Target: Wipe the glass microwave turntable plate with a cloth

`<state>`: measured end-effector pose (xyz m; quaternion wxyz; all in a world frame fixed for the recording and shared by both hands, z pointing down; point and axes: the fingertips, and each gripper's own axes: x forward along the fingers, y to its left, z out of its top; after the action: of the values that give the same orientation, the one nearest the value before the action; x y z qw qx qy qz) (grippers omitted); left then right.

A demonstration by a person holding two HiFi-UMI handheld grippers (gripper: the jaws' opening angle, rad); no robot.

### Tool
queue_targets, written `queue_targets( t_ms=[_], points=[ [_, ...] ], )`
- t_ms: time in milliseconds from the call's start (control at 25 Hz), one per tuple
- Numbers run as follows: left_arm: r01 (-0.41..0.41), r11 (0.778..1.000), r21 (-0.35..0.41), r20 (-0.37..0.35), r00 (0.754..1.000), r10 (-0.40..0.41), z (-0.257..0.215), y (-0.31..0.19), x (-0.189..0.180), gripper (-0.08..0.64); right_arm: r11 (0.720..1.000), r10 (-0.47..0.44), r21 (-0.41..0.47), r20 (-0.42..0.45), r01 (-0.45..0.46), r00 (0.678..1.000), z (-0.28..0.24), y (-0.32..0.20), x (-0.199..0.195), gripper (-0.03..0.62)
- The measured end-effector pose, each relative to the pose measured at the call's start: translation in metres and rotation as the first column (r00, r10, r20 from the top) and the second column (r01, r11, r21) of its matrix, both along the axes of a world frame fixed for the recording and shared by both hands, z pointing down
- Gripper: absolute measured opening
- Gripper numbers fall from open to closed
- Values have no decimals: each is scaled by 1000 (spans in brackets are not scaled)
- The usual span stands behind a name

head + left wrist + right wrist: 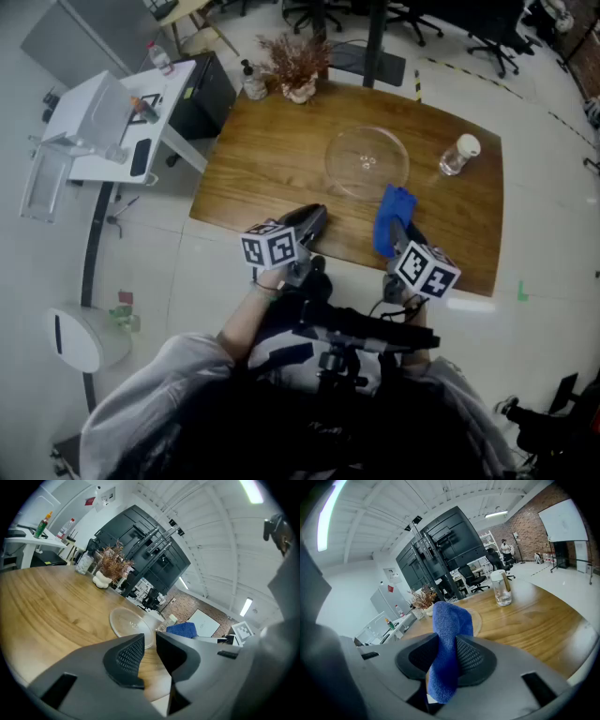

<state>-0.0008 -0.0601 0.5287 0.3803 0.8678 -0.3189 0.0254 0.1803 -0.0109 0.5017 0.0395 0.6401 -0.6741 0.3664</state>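
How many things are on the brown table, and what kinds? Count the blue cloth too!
Glass plate: 1
Blue cloth: 1
Jar with a white lid: 1
Dried plant in a white pot: 1
Pump bottle: 1
Total: 5

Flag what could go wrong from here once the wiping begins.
1. The plate lies loose on the table, and the left gripper is empty and off it. A wipe may push the plate along.
2. The right gripper holds the cloth by a narrow pinch, so the cloth could pull out under drag.
3. The jar stands near the plate's right edge, and a wide stroke could tip it.
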Motion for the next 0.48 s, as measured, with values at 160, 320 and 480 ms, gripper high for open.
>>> queue_targets(
  t_ms=[160, 320, 480],
  points=[
    [-5, 999, -41, 17, 1000, 5, 14, -45, -3, 74, 1000, 22, -7, -3, -22, 1000, 1, -33, -4, 126],
    [2, 991, -135, 51, 999, 5, 39, -83, -4, 75, 997, 67, -29, -21, -68, 997, 2, -51, 0, 126],
    [-16, 968, -251, 63, 997, 33, 69, -109, 5, 75, 990, 130, -57, -31, -131, 991, 6, -56, 10, 126]
  ],
)
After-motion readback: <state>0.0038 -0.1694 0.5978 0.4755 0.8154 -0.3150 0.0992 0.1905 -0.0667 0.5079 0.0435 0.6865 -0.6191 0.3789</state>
